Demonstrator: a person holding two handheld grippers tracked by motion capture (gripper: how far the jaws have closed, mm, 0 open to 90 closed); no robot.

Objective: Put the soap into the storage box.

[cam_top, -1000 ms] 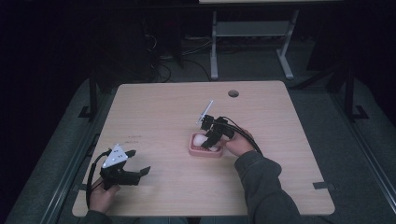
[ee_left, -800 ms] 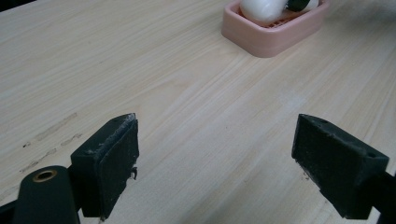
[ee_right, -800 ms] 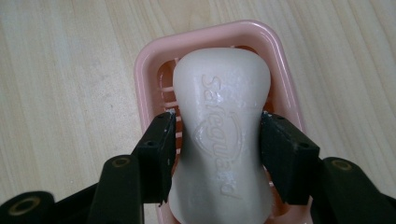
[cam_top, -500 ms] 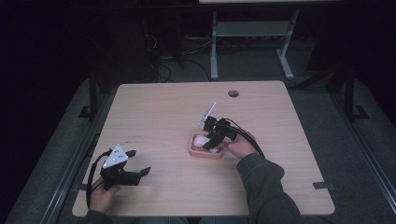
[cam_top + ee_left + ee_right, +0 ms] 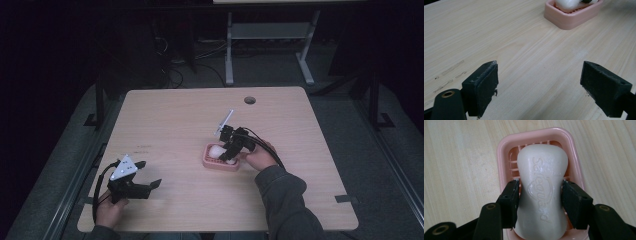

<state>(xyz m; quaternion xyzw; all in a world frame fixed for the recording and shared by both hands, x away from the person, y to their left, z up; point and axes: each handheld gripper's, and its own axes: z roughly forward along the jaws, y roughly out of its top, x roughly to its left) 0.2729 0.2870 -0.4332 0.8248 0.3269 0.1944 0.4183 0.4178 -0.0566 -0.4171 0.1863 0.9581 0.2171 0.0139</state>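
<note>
With the right gripper (image 5: 540,195) closed across the narrow waist of the white soap bar (image 5: 541,195) lying in the pink soap dish (image 5: 504,152) near the table's middle, the slick bar could squirt free on lifting, while the left gripper (image 5: 546,82) waits open at the near left.

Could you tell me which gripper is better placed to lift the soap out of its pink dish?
The right gripper: it is clamped on the waist of the soap in the dish. The left gripper is open near the table's left front corner, away from the dish.
</note>
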